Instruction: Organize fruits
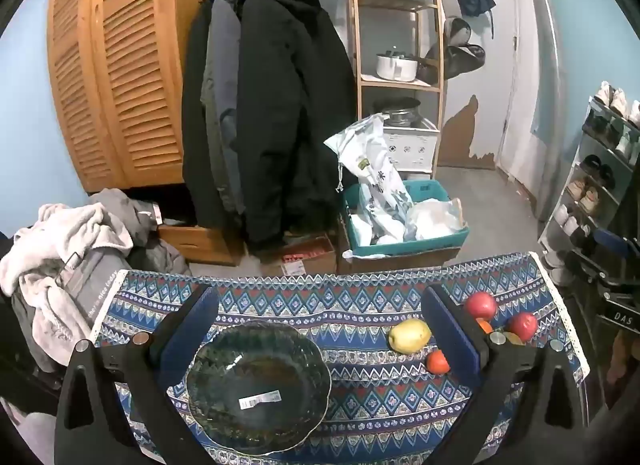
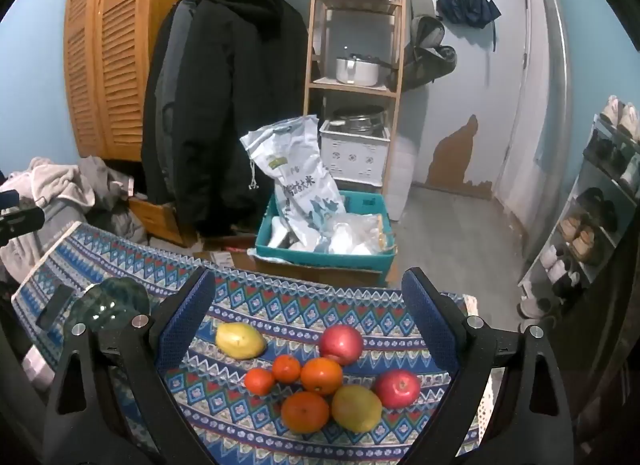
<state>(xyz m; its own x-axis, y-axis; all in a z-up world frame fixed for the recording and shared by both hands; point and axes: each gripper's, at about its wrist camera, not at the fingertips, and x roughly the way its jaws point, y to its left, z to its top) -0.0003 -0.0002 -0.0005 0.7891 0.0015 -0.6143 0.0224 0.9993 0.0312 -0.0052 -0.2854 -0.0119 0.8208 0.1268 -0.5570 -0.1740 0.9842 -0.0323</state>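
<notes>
Patterned blue cloth covers the surface (image 2: 120, 265), with the dark green glass bowl (image 1: 256, 385) empty on the left and 8 fruits clustered to the right: 2 red apples (image 2: 341, 344), 2 yellow-green pears (image 2: 240, 340), 4 oranges (image 2: 321, 375). Judging by this, none is moved yet; taking an outlying fruit first would avoid nudging the touching ones. The right claw (image 2: 308, 329) hangs spread wide and empty above the cluster; the left claw (image 1: 320, 329), equally wide and empty, hangs over the bowl.
</notes>
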